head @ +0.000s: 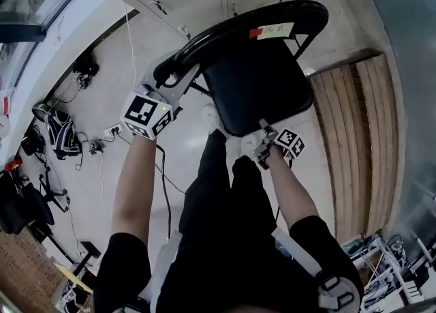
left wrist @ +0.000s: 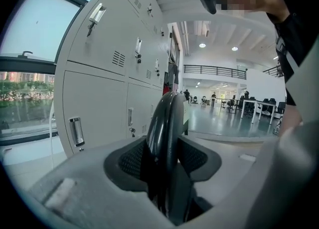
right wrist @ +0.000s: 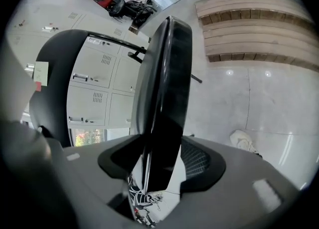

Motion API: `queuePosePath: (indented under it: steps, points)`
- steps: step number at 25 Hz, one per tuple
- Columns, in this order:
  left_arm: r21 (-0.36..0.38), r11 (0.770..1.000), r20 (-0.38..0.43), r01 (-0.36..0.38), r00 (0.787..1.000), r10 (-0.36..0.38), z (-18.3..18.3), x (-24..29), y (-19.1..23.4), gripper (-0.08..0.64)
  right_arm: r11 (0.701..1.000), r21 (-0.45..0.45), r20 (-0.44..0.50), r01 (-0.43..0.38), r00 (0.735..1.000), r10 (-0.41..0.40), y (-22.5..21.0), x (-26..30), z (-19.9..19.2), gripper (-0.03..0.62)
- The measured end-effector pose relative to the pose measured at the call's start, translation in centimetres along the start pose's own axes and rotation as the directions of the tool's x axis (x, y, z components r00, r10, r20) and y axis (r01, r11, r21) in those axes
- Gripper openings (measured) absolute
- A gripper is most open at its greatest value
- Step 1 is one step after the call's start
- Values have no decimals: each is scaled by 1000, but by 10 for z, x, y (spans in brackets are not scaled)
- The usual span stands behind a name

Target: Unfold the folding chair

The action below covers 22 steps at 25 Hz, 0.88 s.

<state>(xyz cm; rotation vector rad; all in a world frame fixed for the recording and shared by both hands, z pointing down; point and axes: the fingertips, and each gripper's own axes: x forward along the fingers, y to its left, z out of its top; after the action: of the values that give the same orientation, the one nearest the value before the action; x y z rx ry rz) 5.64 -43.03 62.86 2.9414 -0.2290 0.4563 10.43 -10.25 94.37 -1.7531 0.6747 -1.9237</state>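
Your left tongs (head: 172,76) clamp the top rail (head: 211,39) of the folding chair (head: 313,15), which stands on the floor (head: 122,52) just ahead of your legs (head: 225,189). Your right tongs (head: 262,129) pinch the seat (head: 252,86) at its near edge, lower and closer to you, so that hand likely drives it down.

One black folding chair (head: 252,86) fills the centre of the head view. One white label (head: 276,30) sits at its top. There are two grippers, the left gripper (left wrist: 162,159) and the right gripper (right wrist: 159,158). Two bare forearms (head: 133,182) rise from the bottom edge. One slatted wooden platform (head: 354,141) lies at the right. One white shoe (right wrist: 244,140) shows at the lower right of the right gripper view.
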Motion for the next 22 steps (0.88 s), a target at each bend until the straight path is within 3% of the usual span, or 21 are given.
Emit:
queuePosePath:
  steps: [4,6,7,8,9,11,12,14,16,19,22]
  points:
    - [5,1000,9,-9,1000,9,1,0,4,189,999,-24,-10,39,999,-39,1,-1,0,255]
    - [1,1000,9,-15,1000,15,0,1,7,189,987,-115,-20,110,993,-113,1,-8,1,255]
    - [-2,1000,7,-20,1000,20,-1,1,10,190,967,-198,-11,163,986,-169,1,-16,3,252]
    - [-6,1000,4,-24,1000,24,-2,1,12,192,926,-306,20,223,974,-228,4,-26,8,226]
    - [-8,1000,2,-25,1000,25,-2,2,14,193,862,-424,75,277,959,-272,11,-36,16,146]
    - [-10,1000,4,-24,1000,24,-2,6,19,195,731,-611,162,303,952,-259,39,-44,29,24]
    - [-10,1000,7,-23,1000,23,-2,8,21,195,706,-656,155,268,963,-221,54,-39,29,23]
    - [-10,1000,11,-18,1000,18,-1,13,26,195,723,-661,101,200,979,-179,74,-20,22,21]
    - [-12,1000,14,-9,1000,9,0,18,31,195,729,-651,70,210,974,-217,75,1,14,17]
    - [-17,1000,18,10,1000,-10,-1,22,41,195,666,-684,65,298,934,-351,57,26,5,6]
    - [-28,999,22,21,1000,-20,-4,26,53,195,600,-728,77,333,908,-411,45,38,0,6]
